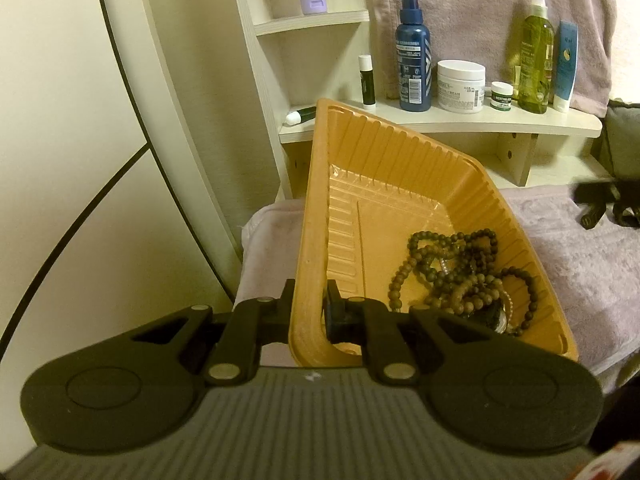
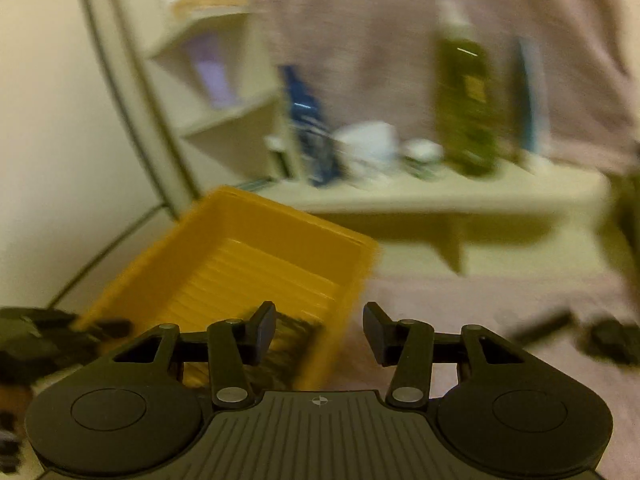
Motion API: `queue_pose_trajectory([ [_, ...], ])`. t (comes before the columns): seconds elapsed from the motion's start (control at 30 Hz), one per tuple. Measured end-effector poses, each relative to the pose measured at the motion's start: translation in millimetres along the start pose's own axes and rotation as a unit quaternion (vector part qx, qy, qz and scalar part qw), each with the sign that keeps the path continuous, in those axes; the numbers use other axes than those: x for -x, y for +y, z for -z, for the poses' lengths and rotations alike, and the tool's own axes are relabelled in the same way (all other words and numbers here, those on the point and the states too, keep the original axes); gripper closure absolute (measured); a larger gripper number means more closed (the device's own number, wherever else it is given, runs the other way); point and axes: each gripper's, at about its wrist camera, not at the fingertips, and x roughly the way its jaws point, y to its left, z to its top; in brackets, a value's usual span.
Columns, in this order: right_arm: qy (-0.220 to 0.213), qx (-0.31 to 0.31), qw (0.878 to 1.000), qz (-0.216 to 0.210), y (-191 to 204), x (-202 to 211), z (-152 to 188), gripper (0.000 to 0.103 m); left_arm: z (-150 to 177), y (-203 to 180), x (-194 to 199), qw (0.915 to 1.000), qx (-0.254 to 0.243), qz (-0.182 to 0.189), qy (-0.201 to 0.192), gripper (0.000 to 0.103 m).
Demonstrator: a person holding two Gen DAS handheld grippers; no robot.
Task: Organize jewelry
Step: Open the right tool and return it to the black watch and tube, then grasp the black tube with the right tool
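The biggest thing in play is the orange plastic tray (image 1: 384,184), a thin, ribbed, moulded piece that looks very light and a little springy; I would expect its wall to flex if squeezed hard and its glossy skin to slip in a loose pinch. It sits tilted over the towel-covered table (image 1: 580,256), its far corner reaching up in front of the shelf (image 1: 460,122) of toiletry bottles. The rim is the sensible place to take it, and that is where the left hand-held gripper (image 1: 308,312) has it: the fingers are closed on the tray's near left wall, one pad (image 1: 286,296) outside and the other inside. A grip near one corner like this probably lets the tray swing, so the load inside may slide.

Next down in size is the jewelry, a tangle of dark brown beaded strands (image 1: 460,276) heaped in the tray's near right corner, just to the right of the left hand-held gripper's inner finger. The beads look hard and small, the strings limp, so the pile should be light, loose and prone to snag; lifting one loop would likely drag the others. A dark object under the beads is too hidden to name.

The right hand-held gripper (image 2: 320,330) stands with its fingers apart and holding nothing, near the tray's close right corner, in a badly blurred view.
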Motion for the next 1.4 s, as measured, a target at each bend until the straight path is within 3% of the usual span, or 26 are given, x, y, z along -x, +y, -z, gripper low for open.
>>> queue_pose_trajectory([
  [0.23,-0.001,-0.063,0.994,0.095,-56,32,32,0.054,-1,-1,0,1.0000,-0.001,-0.001,0.000,0.092],
  [0.4,-0.004,-0.091,0.987,0.133,-79,39,33,0.054,-1,-1,0,1.0000,-0.001,-0.001,0.000,0.092],
  [0.67,0.001,-0.095,0.984,0.151,-85,14,20,0.054,-1,0,0,1.0000,0.000,0.002,0.002,0.092],
  [1.13,0.018,-0.173,0.965,0.198,-123,-45,-3,0.054,-1,2,-1,1.0000,-0.001,0.001,0.006,0.092],
  [1.23,0.025,-0.157,0.965,0.210,-123,-50,-5,0.054,-1,2,-1,1.0000,0.000,0.001,0.006,0.091],
  [1.4,0.040,-0.118,0.969,0.212,-116,-50,-5,0.075,-2,2,-2,1.0000,0.000,0.000,0.007,0.091],
])
